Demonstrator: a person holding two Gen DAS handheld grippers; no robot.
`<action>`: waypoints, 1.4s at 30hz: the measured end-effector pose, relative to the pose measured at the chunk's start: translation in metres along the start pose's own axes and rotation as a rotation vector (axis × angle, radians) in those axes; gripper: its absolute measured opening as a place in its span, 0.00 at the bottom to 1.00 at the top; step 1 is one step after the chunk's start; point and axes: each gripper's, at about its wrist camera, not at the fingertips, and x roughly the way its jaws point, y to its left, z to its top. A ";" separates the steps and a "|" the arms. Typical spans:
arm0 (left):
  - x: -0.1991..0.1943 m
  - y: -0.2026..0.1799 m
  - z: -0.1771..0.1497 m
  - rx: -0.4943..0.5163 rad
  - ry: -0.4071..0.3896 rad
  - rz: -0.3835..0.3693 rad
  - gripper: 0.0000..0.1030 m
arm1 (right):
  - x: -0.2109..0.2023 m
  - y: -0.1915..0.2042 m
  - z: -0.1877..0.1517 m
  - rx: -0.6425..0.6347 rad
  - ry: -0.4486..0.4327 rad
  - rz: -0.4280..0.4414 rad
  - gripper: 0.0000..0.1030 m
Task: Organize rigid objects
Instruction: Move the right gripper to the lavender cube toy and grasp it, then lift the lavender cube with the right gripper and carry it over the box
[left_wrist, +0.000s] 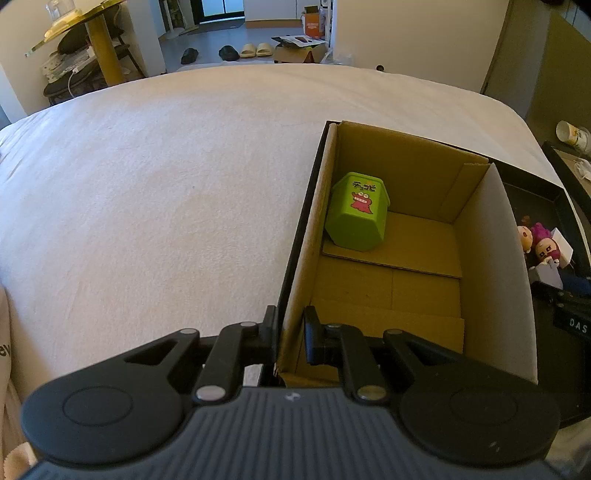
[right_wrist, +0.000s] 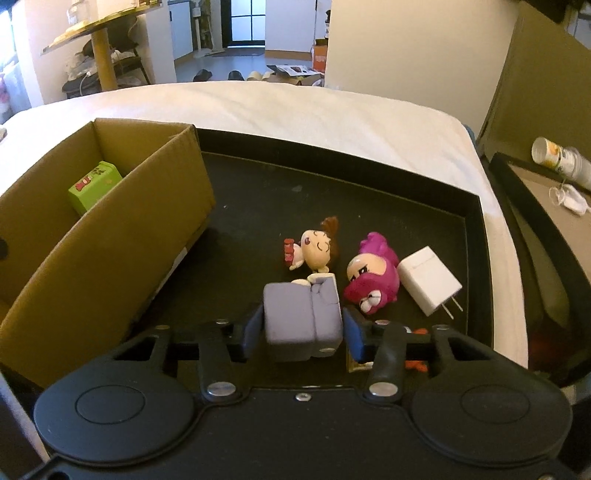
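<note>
The step in hand looks like a pick-up: the right gripper (right_wrist: 303, 325), at lower centre of the right wrist view, has its blue pads pressed against both sides of a grey-lilac block-shaped toy (right_wrist: 301, 319) that lies on a black tray (right_wrist: 369, 177). Just behind the block, toward mid-frame, lie a brown-haired figurine (right_wrist: 314, 247), a pink-haired figurine (right_wrist: 371, 278) and, right of them, a white plug adapter (right_wrist: 428, 278), all close together on the tray. An open cardboard box (right_wrist: 110, 236) fills the left of that view, with a green toy carton (right_wrist: 94, 192) already inside at its far end. The next move, as a judgement, calls for lifting the block clear of its neighbours, carrying it leftward over the box wall and letting it go inside. In the left wrist view, the left gripper (left_wrist: 290, 334) sits at lower centre, its jaws clamped on the near left wall of the cardboard box (left_wrist: 424, 266), apparently steadying it; the green toy carton (left_wrist: 358, 218) stands in the box's far left corner. Both grippers point steeply downward. The tray and box rest on a white bedsheet (left_wrist: 147, 184).
</note>
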 end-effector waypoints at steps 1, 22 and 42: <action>0.000 0.000 0.000 0.001 0.000 0.000 0.12 | 0.000 0.000 0.000 0.002 0.004 0.001 0.43; -0.001 0.002 0.000 -0.009 0.002 -0.019 0.11 | -0.046 0.004 0.021 0.100 0.026 0.069 0.42; -0.002 0.005 -0.001 -0.016 -0.001 -0.046 0.10 | -0.090 0.033 0.056 0.073 -0.065 0.119 0.42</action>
